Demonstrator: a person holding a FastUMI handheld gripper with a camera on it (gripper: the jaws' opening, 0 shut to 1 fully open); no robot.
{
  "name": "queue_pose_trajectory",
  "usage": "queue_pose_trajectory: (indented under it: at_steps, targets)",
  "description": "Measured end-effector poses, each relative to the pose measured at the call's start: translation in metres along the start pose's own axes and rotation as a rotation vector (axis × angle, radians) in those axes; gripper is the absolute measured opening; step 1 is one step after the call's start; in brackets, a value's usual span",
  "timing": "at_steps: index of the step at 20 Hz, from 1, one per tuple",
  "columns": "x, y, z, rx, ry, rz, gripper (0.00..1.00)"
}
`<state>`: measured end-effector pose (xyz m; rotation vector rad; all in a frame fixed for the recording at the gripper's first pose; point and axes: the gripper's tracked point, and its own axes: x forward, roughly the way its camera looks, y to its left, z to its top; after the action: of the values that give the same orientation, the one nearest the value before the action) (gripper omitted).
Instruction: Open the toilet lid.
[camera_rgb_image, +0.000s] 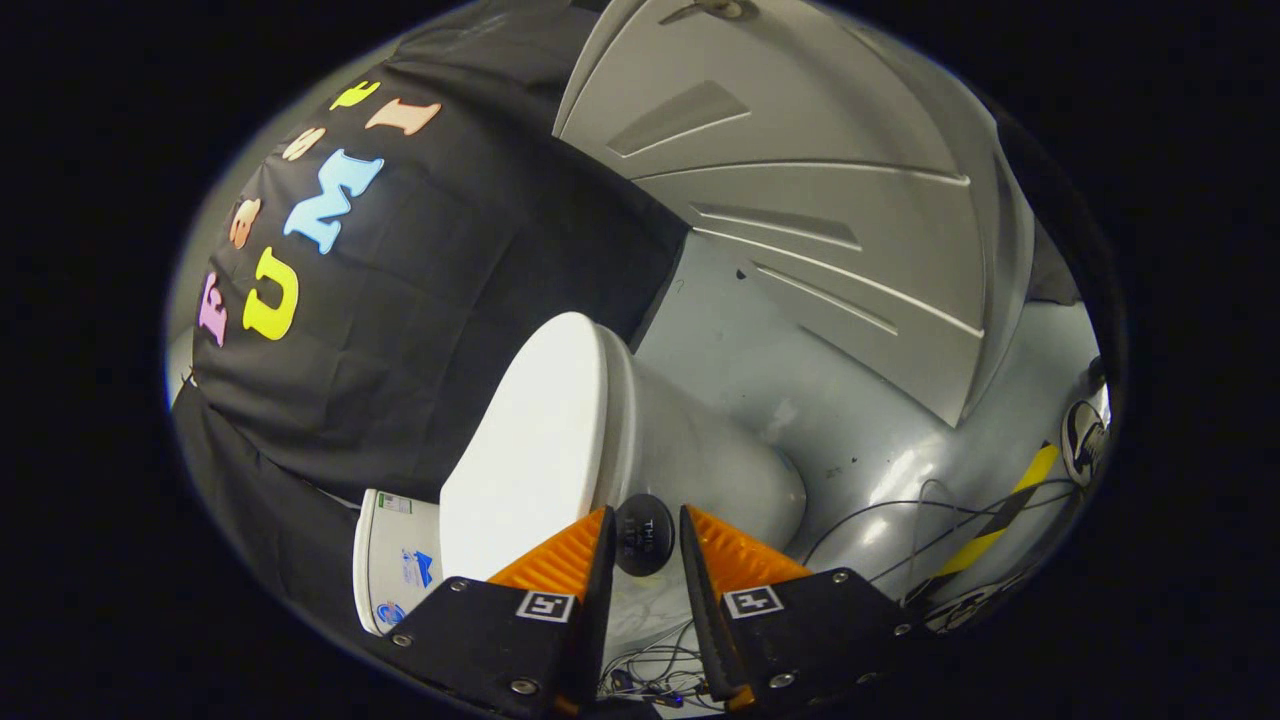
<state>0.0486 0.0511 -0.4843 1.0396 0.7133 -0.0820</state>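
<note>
Grey booth floor (760, 370), frame centre: your claw (645, 535) pinches the black knob (643, 533) at the toilet lid (530, 440) edge; lid seemingly unopened, lifting remains.

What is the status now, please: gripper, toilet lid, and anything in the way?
Gripper around the black knob, fingers close beside it, contact unclear. Toilet lid down on the bowl, not yet opened. Loose cables on the floor beyond, off the lid.

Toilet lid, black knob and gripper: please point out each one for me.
Toilet lid (530, 440): gripper view, middle of its white top face.
Black knob (643, 533): gripper view, its round face, between the jaws.
Gripper (645, 528): gripper view, midway between its fingertips.
</note>
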Motion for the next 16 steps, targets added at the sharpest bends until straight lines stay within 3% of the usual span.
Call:
queue_pose_trajectory:
  at_steps: [1, 6, 11, 16]
  targets:
    - [0.001, -0.002, 0.001, 0.002, -0.005, 0.001, 0.33]
    - [0.001, -0.002, 0.01, 0.075, -0.067, 0.016, 0.2]
    - [-0.005, 0.008, 0.015, -0.031, -0.091, -0.017, 0.0]
    - [-0.016, 0.023, 0.02, -0.094, -0.098, -0.028, 0.0]
